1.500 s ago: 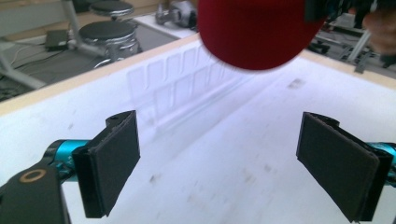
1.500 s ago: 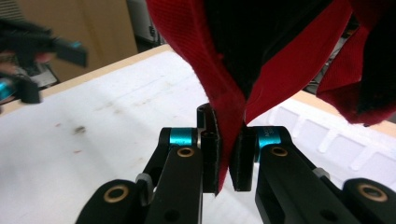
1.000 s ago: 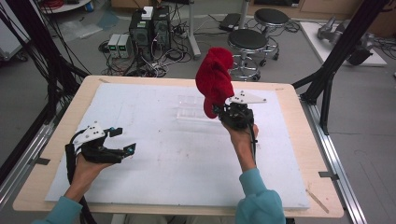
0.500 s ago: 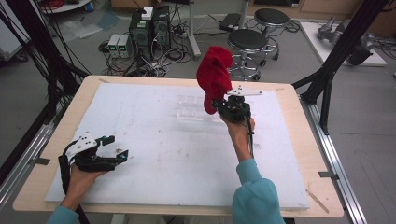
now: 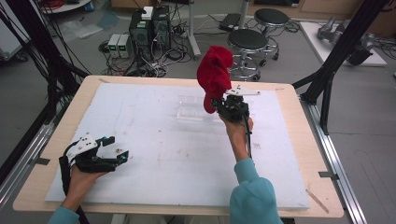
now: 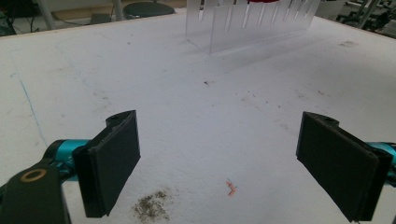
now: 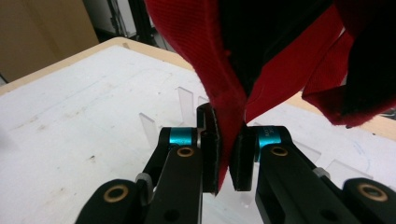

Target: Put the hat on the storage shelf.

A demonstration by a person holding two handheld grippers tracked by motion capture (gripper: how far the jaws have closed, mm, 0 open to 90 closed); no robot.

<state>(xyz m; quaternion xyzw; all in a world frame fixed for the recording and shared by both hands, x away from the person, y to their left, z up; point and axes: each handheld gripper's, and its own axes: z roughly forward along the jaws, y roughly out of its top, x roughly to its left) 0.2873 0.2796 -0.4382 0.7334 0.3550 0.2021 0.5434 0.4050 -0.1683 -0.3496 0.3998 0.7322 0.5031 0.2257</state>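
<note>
The right gripper (image 5: 219, 103) is clenched on a red cloth (image 5: 214, 74), held up above the far middle of the white mat (image 5: 154, 163). In the right gripper view the jaws pinch a fold of the cloth (image 7: 233, 93) between their pads, and the rest of it rises and spreads above them, with loose folds hanging to the right. In the high view the cloth stands up from the gripper as a tall bunched mass, clear of the mat. Just below and beside it on the mat stands a clear rack (image 5: 194, 109) with upright slats; the same rack (image 6: 247, 23) shows at the far end of the left gripper view, with a bit of red above it. The left gripper (image 5: 114, 151) is released, its jaws wide apart with nothing between them, low over the near left part of the mat and well apart from the cloth and rack. The mat (image 6: 196, 116) under it is scuffed, with a dark smudge (image 6: 152, 207) and a small red mark (image 6: 230, 187) between the jaws.
</note>
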